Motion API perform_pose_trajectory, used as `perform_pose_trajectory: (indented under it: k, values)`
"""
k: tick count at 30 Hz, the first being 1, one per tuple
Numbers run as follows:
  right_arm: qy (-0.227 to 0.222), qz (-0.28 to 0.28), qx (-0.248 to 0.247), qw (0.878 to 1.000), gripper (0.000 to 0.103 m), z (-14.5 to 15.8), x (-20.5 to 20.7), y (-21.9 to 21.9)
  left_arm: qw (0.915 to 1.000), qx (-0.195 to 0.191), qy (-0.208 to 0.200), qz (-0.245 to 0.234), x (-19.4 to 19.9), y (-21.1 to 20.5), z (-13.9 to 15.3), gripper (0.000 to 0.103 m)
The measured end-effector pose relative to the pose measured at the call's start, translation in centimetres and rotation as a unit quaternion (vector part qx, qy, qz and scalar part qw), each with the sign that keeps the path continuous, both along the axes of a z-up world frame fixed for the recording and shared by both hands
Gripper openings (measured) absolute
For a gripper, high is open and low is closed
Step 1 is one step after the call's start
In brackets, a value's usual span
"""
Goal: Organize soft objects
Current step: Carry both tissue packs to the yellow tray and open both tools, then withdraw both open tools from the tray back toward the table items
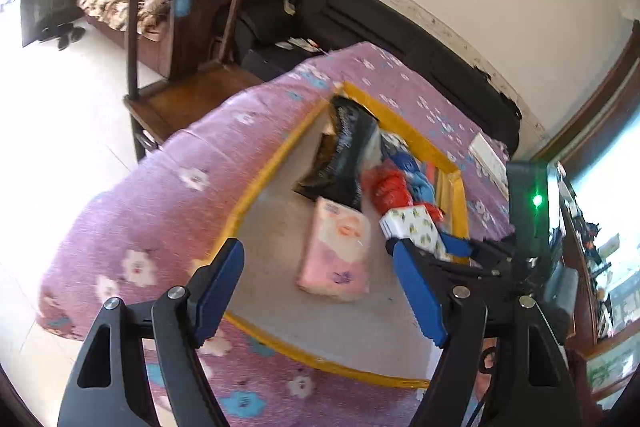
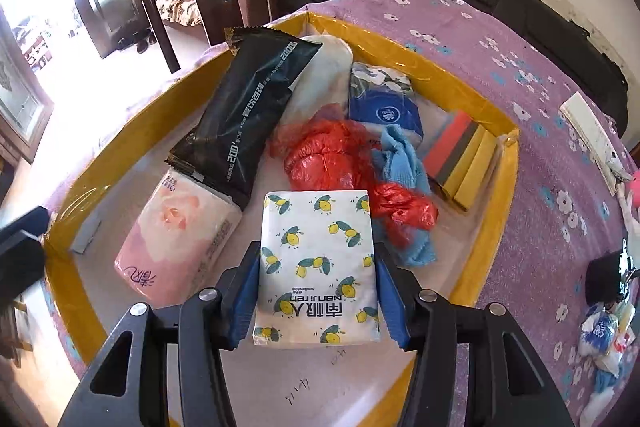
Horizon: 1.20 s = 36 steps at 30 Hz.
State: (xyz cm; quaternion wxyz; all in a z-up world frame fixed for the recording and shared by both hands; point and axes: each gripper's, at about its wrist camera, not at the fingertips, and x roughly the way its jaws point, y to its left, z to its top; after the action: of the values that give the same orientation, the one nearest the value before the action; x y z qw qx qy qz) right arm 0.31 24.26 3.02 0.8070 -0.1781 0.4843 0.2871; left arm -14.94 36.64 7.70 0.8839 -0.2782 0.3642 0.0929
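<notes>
1. While my right gripper (image 2: 318,291) hangs over the yellow-rimmed box (image 2: 496,227), its jaws are clamped on both sides of the lemon-print tissue pack (image 2: 316,267), which sits low over the box's near end.
2. My left gripper (image 1: 316,291) is off to the left side with its jaws wide apart, nothing between them. It hovers over the box's near edge.
3. Inside the box, the pink tissue pack (image 2: 180,239) lies just left of the lemon one, and the black wipes packet (image 2: 248,115) rests with its lower end on top of the pink pack.
4. Further in there's a crumpled red plastic bag (image 2: 332,155), a blue cloth (image 2: 400,159) touching it, a blue tissue pack (image 2: 384,107) behind that, and some stacked sponges (image 2: 464,155) against the right wall.
5. The box itself sits on a purple floral cover (image 2: 540,107) spread over the surface.
6. A wooden chair (image 1: 180,67) stands beside it.
</notes>
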Motion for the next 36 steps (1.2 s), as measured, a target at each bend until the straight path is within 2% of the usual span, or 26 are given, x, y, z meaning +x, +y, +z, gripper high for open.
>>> perform_pose_trajectory:
  k: [1, 7, 12, 21, 24, 30, 36]
  values:
    - [0.005, 0.0, 0.006, 1.0, 0.069, 0.1, -0.1, -0.2, 1.0, 0.002, -0.002, 0.009, -0.2, 0.3, 0.3, 0.077]
    - [0.005, -0.001, 0.068, 0.998, 0.073, 1.9, -0.7, -2.8, 0.9984, 0.015, -0.019, 0.05, -1.3, 1.5, 1.5, 0.078]
    - [-0.022, -0.025, 0.114, 0.993, 0.076, 3.9, -1.2, -6.8, 0.9987, 0.024, -0.014, 0.044, -0.4, 0.1, 2.1, 0.078]
    - [-0.056, -0.072, 0.172, 0.981, 0.08, 5.5, -1.8, -15.1, 0.9982, 0.052, -0.017, -0.024, 1.4, -8.1, 4.5, 0.078]
    - [-0.059, -0.089, 0.186, 0.977, 0.081, 5.5, -2.1, -18.1, 0.9967, 0.066, -0.015, -0.046, 2.0, -11.1, 4.9, 0.082]
    - [-0.067, -0.137, 0.2, 0.968, 0.081, 4.9, -2.6, -25.0, 0.9895, 0.092, 0.001, -0.111, 3.6, -18.1, 4.5, 0.082]
    - [-0.121, -0.192, 0.197, 0.954, 0.086, 4.4, -4.2, -31.7, 0.9802, 0.112, 0.018, -0.162, 4.7, -23.6, 4.0, 0.082]
